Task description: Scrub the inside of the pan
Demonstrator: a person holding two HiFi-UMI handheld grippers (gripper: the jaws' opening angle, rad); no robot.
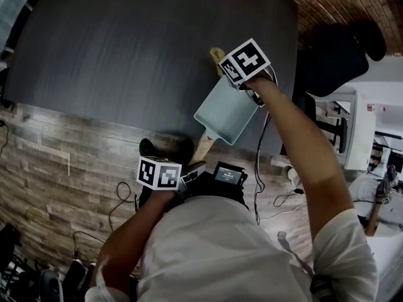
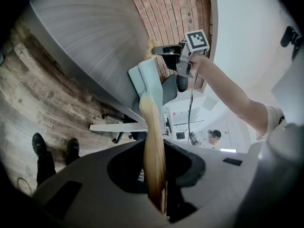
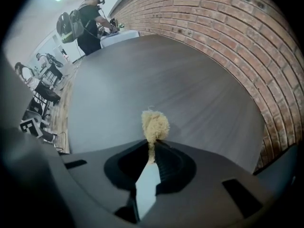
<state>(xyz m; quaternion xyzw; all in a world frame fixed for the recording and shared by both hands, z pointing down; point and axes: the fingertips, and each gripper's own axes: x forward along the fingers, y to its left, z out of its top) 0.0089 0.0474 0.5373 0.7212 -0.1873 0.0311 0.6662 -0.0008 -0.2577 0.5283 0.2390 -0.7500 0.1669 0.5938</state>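
Gripping the stiff, seemingly light pan (image 1: 225, 113) by its wooden handle (image 2: 153, 141), left gripper (image 2: 160, 198) holds soundly; right gripper (image 3: 151, 158) pinches a soft scrubber (image 3: 155, 124).

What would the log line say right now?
left gripper: shut on pan handle | right gripper: shut on scrubber | scrubber: beyond far edge of pan

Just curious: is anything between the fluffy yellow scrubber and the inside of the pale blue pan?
Nothing visible. The right gripper holds the fluffy yellow scrubber by the far rim of the pale blue square pan; its inside looks bare.
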